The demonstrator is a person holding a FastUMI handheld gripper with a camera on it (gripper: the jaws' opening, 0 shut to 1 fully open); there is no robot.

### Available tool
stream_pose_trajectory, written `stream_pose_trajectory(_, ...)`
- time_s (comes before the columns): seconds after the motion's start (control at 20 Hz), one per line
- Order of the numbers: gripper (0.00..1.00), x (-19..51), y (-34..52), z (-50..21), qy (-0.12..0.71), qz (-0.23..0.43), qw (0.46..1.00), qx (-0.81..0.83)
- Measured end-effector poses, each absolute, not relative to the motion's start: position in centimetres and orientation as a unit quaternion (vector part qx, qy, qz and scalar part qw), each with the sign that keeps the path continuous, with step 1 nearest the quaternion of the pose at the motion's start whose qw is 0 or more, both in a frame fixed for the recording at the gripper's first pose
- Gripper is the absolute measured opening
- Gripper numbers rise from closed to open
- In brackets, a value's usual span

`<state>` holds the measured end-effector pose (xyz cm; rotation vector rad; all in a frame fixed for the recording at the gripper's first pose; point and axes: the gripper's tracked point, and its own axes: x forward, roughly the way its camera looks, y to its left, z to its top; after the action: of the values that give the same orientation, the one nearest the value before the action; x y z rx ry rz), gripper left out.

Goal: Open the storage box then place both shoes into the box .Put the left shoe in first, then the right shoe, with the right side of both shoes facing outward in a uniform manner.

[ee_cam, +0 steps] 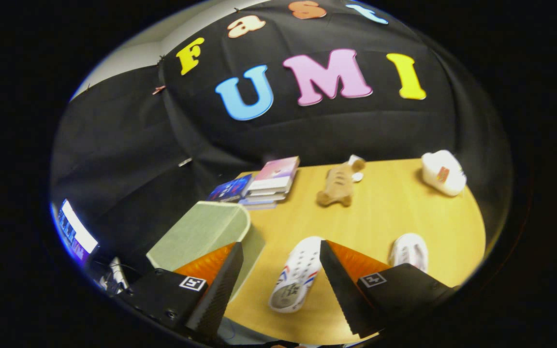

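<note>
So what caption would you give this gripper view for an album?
Open tongs hover over a white shoe on the wooden table, with a green storage box alongside.

Matt wood-grain table, plush toy

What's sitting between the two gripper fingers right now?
In the gripper view, a white shoe lies on the table between the open gripper fingers, touching neither; bare tabletop surrounds it.
</note>
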<state>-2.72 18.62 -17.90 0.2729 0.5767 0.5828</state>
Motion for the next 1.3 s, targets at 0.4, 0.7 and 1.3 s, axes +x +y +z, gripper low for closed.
stream_pose_trajectory(0.4,0.98,-10.9,29.9,-22.6,0.372,0.482,0.764,0.214)
stream_pose_trajectory(0.7,0.98,-11.0,33.0,-25.1,0.459,0.491,0.651,0.352)
stream_pose_trajectory(1.3,0.79,-8.2,34.5,-22.7,0.494,0.442,0.54,0.518)
